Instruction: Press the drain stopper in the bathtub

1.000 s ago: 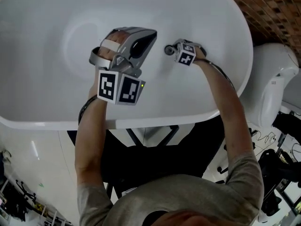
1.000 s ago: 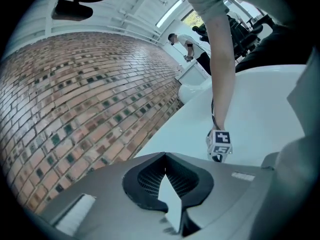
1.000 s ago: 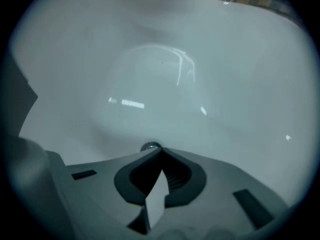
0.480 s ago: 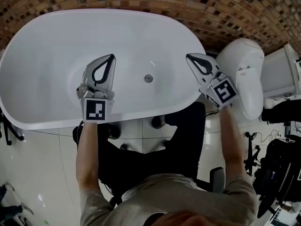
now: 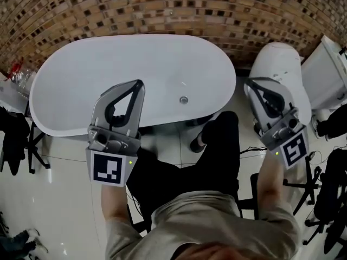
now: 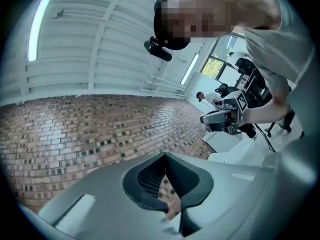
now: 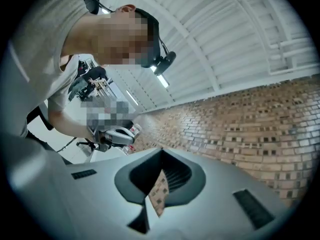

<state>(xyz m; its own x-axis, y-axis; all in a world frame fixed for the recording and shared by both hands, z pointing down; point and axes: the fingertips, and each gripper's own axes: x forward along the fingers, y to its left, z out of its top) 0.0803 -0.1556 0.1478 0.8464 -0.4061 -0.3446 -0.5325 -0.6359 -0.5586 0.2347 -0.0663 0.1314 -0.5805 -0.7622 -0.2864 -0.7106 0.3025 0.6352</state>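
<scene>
The small round metal drain stopper (image 5: 184, 99) sits in the bottom of the white oval freestanding bathtub (image 5: 81, 85), a little right of the tub's middle, with nothing touching it. Both tools are held up in the air, well apart from the stopper. The grey left tongs (image 5: 139, 84) point up the picture over the tub's near rim, their black-and-white marker cube (image 5: 111, 168) nearest the person. The grey right tongs (image 5: 249, 82) show in front of the white ceramic toilet (image 5: 279, 58), which stands just right of the tub. In the left gripper view the left tongs (image 6: 165, 155) are clenched, tips meeting, and only brick shows through the gap behind the tips; they grasp nothing. The right tongs (image 7: 161, 152) in the right gripper view are likewise clenched and empty. Behind the tub runs a brown mosaic-brick wall (image 5: 135, 10), and the person stands on a glossy white tiled floor (image 5: 59, 161).
</scene>
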